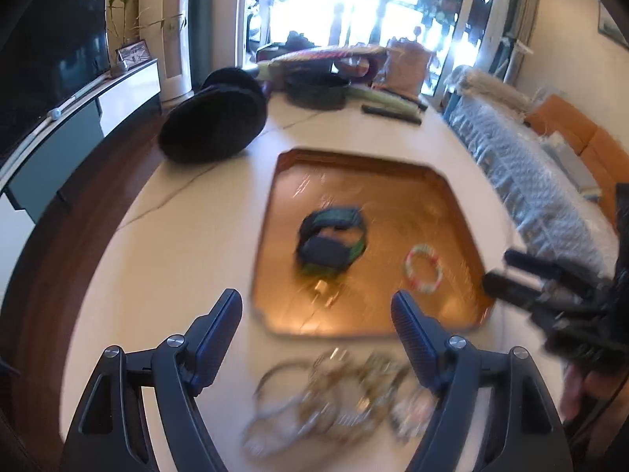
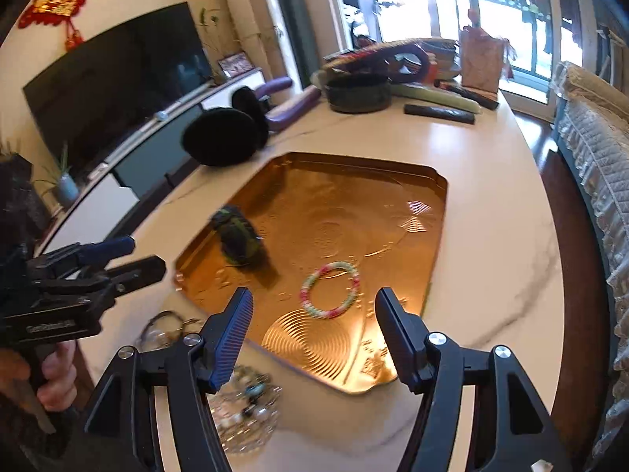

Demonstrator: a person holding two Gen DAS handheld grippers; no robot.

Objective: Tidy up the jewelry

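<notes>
beaded bracelet [image 2: 330, 289] lies flat in the gold tray [image 2: 412, 181], dark green band [image 1: 332, 242] near it | blurry jewelry pile [image 1: 334, 393] on the table [image 2: 491, 255] just off the tray edge, chains I think | left claw [image 1: 316, 314] and right claw [image 2: 314, 314] both spread apart, nothing in them

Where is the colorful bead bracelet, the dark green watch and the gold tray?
bead bracelet [image 2: 355, 275]: right wrist view, on its right-hand beads.
watch [image 1: 332, 253]: left wrist view, on its dark face.
tray [image 2: 393, 192]: right wrist view, on bare gold floor near the far right corner.
</notes>
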